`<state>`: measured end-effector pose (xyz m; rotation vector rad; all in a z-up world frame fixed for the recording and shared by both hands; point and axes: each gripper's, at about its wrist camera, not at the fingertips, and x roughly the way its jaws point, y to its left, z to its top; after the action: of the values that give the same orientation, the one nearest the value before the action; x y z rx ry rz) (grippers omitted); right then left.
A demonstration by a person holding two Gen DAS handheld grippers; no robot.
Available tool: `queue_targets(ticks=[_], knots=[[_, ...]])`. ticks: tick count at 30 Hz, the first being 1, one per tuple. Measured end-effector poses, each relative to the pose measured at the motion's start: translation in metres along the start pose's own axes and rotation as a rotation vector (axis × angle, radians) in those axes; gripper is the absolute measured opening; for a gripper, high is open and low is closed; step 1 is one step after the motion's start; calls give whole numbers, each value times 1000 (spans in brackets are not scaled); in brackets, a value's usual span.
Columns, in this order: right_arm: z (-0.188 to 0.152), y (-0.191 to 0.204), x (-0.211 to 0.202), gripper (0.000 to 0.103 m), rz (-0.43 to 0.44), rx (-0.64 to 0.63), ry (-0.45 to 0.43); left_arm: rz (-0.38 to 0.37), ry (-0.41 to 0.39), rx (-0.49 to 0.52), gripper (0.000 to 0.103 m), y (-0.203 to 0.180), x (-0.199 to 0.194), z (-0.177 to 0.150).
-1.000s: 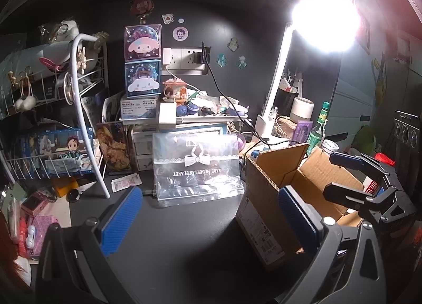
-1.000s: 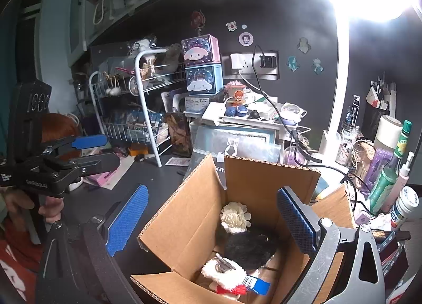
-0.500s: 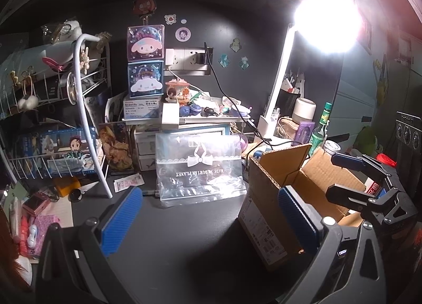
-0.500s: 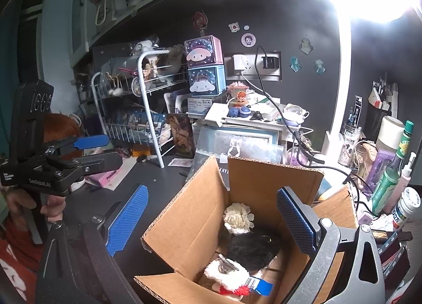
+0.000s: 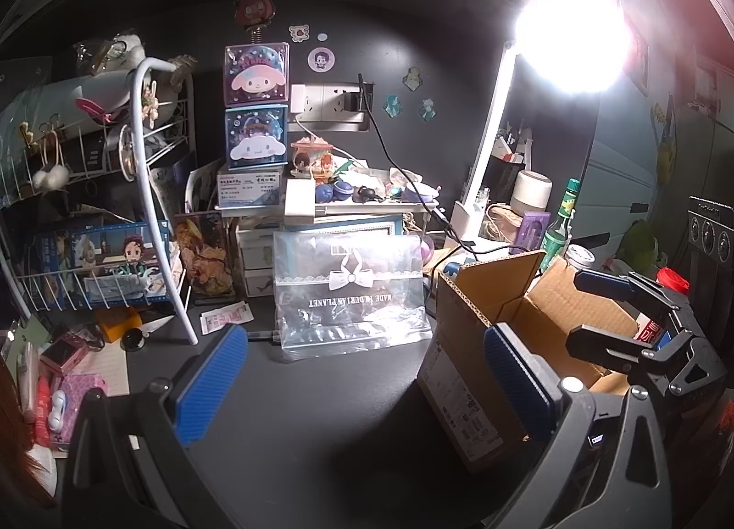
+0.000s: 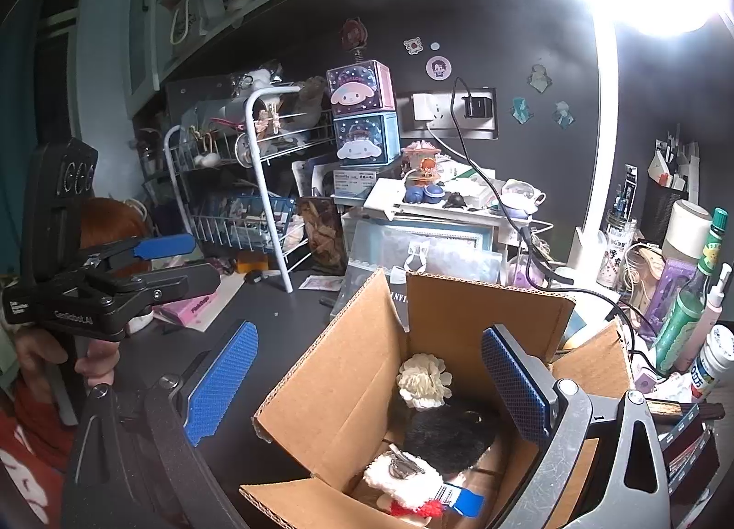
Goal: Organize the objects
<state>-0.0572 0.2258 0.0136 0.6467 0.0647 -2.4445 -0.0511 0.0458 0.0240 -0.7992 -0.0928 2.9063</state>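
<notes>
While right gripper point(image 6: 367, 384) straddles cardboard box point(image 6: 348, 373) rim | both jaws spread, empty | left gripper point(image 5: 362, 382) over bare desk point(image 5: 330, 414)

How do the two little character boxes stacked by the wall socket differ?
The upper box is pink and purple and shows a pink-hooded face; the lower box is pale blue and shows a white long-eared face. The upper box rests on the lower box, which stands on a white printed carton. Both are cube-shaped, alike in size, upright and facing forward.
</notes>
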Motion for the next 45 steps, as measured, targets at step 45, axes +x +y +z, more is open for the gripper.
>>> queue_targets(ticks=[45], knots=[[-2,2,7,98,6,2,8,5,-9,4,102,4,2,2]])
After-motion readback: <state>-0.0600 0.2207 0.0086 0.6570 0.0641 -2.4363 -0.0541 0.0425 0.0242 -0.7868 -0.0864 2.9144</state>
